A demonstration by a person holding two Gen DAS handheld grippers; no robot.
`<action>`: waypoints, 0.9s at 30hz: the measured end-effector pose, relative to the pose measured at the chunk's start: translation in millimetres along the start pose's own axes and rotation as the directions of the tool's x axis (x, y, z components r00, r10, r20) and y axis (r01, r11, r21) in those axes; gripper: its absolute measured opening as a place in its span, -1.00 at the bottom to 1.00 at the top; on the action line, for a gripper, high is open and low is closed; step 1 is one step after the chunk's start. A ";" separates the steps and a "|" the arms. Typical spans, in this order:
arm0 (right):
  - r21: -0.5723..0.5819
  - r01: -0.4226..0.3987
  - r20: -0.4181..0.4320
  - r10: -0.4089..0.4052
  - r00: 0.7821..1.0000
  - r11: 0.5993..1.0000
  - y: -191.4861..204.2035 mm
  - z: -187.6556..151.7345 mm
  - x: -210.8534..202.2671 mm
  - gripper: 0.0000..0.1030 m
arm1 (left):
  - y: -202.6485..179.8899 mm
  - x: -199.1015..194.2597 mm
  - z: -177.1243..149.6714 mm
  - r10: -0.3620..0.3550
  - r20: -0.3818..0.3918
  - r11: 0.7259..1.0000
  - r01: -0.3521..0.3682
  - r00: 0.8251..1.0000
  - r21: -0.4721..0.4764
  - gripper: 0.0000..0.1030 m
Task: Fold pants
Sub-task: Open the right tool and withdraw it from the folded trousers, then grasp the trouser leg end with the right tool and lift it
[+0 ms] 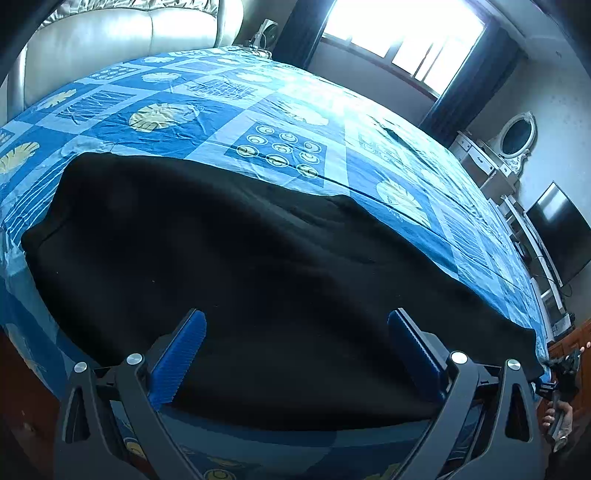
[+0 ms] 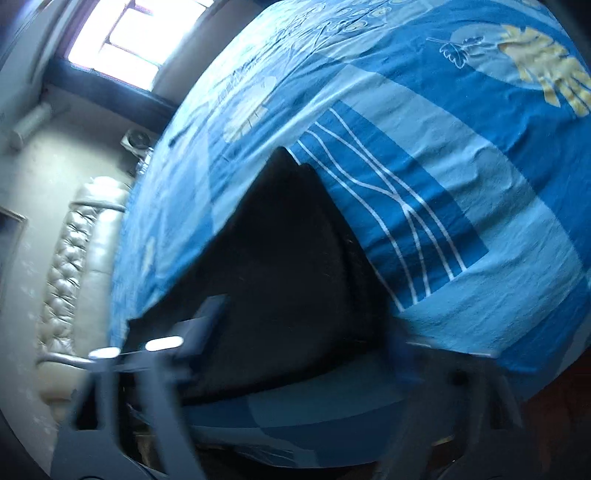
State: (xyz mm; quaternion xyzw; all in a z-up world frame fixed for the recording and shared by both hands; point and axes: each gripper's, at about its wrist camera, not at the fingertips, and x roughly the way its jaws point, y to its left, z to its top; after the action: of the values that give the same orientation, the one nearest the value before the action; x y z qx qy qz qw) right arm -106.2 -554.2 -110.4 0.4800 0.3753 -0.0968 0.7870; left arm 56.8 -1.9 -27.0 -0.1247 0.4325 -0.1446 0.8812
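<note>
Black pants point(image 1: 221, 258) lie spread flat along the near edge of a bed with a blue patterned sheet point(image 1: 236, 110). My left gripper point(image 1: 295, 332) is open, its blue pads point(image 1: 181, 354) just above the near edge of the pants, holding nothing. In the right wrist view, which is motion-blurred, one end of the pants point(image 2: 288, 258) lies on the sheet point(image 2: 461, 166). My right gripper point(image 2: 306, 328) is open over that end, holding nothing. The right gripper and the hand holding it also show in the left wrist view point(image 1: 565, 373) beyond the far right end of the pants.
A cream leather headboard point(image 1: 122, 37) stands at the bed's far left. A window point(image 1: 402, 29) with dark curtains is behind the bed. A white dresser with an oval mirror point(image 1: 517, 136) and a dark TV screen point(image 1: 557, 232) stand along the right wall.
</note>
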 end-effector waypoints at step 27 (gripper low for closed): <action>-0.386 -0.142 0.071 0.183 0.980 0.911 231.2 -35.0 -20.3 -0.75 | 8.8 -1.3 6.6 -0.020 -0.021 0.999 0.019 1.000 -0.038 0.90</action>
State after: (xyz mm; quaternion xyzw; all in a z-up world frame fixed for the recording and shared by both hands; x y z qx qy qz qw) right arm -19.2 -409.1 52.3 0.3426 0.3033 0.0182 0.8890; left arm 62.6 7.4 -25.1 -0.1439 0.4431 -0.1465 0.8726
